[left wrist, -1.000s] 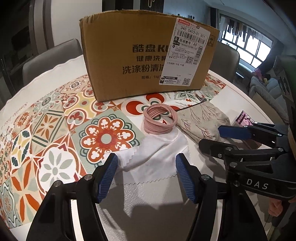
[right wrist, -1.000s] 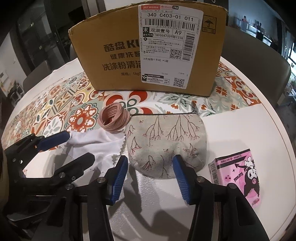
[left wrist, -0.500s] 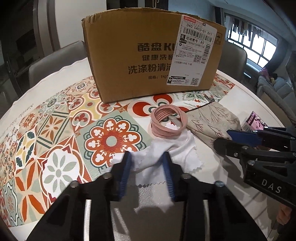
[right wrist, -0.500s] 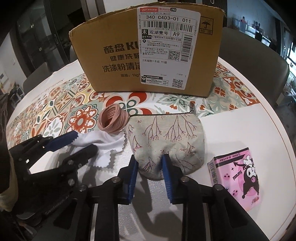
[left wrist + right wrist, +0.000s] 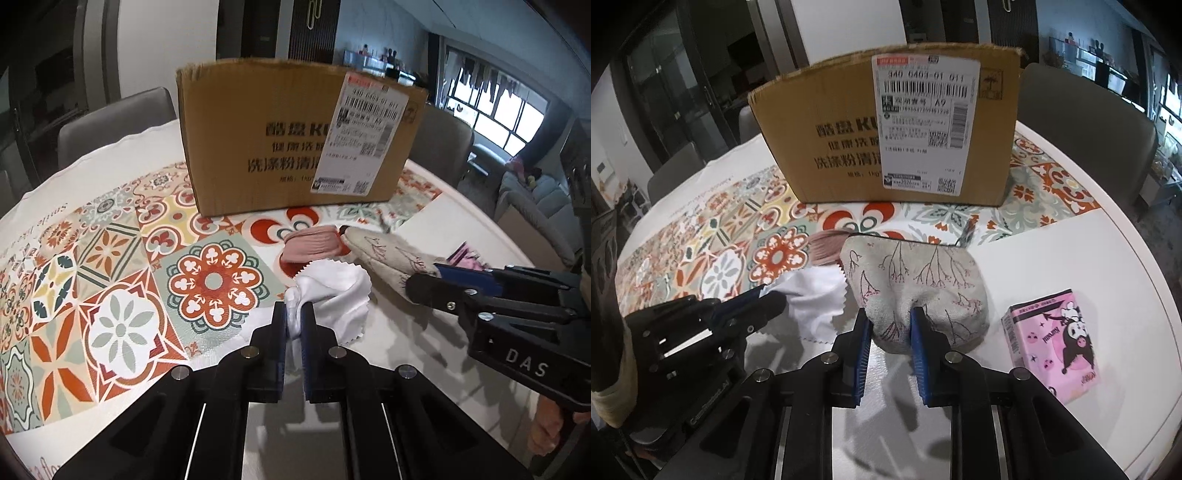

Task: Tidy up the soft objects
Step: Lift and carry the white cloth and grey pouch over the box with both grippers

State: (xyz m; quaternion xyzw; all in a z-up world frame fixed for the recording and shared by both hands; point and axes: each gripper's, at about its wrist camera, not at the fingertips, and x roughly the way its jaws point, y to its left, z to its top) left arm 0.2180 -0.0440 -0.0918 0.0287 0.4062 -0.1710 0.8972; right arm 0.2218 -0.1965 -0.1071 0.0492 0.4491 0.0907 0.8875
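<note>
My left gripper (image 5: 293, 314) is shut on a bunched corner of the white cloth (image 5: 332, 291), which hangs lifted a little off the table. In the right wrist view the cloth (image 5: 816, 295) shows beside the left gripper (image 5: 772, 297). My right gripper (image 5: 888, 321) has its jaws closing, and its blue pads pinch the near edge of the grey fabric pouch (image 5: 916, 273) printed with branches. The left wrist view shows the pouch (image 5: 384, 251) with the right gripper (image 5: 424, 277) on it. A coil of pink hair bands (image 5: 314, 243) lies just behind the cloth.
A tall cardboard box (image 5: 831, 147) with a shipping label stands at the back on a patterned mat (image 5: 110, 295). A pink tissue pack (image 5: 1056, 339) lies right of the pouch on the white round table (image 5: 1071, 251). Grey chairs (image 5: 1089, 122) surround the table.
Both grippers went from wide open to closed: the left on the white cloth, the right on the pouch. The left has risen, bunching and lifting the cloth.
</note>
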